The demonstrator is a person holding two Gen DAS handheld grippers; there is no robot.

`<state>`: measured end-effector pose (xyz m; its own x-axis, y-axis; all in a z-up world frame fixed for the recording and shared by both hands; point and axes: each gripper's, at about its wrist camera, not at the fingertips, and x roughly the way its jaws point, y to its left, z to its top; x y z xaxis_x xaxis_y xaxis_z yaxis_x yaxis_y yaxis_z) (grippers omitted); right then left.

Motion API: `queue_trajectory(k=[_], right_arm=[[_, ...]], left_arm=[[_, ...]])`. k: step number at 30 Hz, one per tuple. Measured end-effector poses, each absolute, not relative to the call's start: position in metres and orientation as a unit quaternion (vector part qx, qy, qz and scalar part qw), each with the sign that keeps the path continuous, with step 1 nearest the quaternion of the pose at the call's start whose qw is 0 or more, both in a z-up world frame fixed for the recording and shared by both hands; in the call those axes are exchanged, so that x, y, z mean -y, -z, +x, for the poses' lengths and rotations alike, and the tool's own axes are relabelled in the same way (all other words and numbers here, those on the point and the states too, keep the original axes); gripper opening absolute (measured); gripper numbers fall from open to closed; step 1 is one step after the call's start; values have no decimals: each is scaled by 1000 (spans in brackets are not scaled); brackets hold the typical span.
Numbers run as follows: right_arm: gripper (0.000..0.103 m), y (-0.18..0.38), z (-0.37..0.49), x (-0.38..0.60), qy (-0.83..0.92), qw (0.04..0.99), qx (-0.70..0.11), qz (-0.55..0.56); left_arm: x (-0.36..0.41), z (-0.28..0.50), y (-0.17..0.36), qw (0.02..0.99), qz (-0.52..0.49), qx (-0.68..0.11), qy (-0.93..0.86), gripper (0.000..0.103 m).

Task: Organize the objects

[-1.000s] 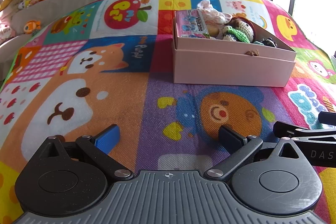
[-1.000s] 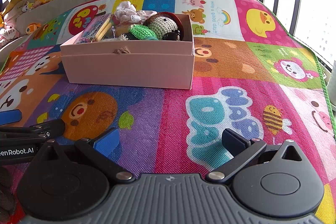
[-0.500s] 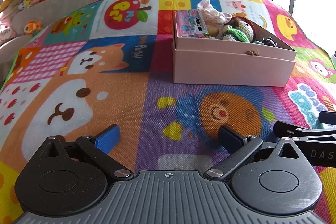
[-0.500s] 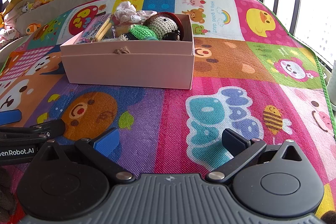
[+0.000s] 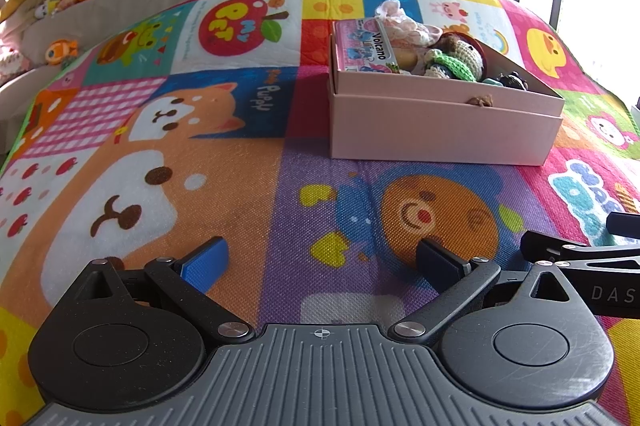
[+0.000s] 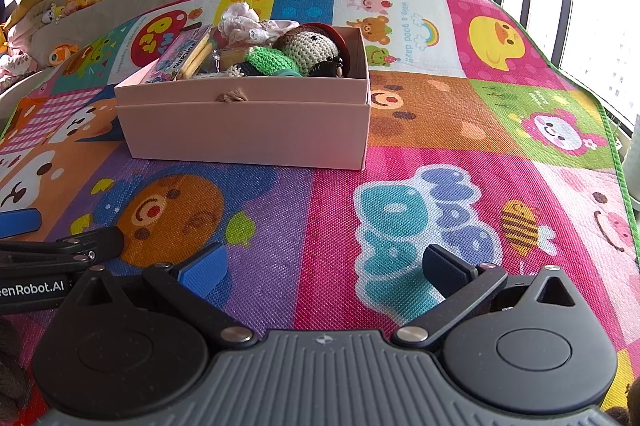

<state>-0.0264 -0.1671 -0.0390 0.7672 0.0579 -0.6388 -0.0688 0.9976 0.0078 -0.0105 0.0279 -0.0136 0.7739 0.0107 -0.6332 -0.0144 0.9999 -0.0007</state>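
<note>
"Volcano" on card pack [image 5: 366,46] in box; "Puppy", "MY PET" on mat [image 5: 256,98]; "enRobot.AI" on left claw [image 6: 32,288].

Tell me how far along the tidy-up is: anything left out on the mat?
It looks nearly or fully done. The pink box already holds the crocheted doll, a Volcano pack and lacy fabric. Nothing is in hand: the left gripper and right gripper both sit open and empty, low over the play mat. No loose items show on the mat in either view.

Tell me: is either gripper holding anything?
No, the left gripper and right gripper both stand open and empty above the mat.
</note>
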Motion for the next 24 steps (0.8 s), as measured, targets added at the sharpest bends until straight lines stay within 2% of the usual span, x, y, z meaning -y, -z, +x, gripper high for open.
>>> queue_trajectory(k=[24], right_arm=[[103, 39, -26, 168, -34, 940, -339, -8]], left_arm=[[-28, -10, 13, 942, -3, -336, -7, 102]])
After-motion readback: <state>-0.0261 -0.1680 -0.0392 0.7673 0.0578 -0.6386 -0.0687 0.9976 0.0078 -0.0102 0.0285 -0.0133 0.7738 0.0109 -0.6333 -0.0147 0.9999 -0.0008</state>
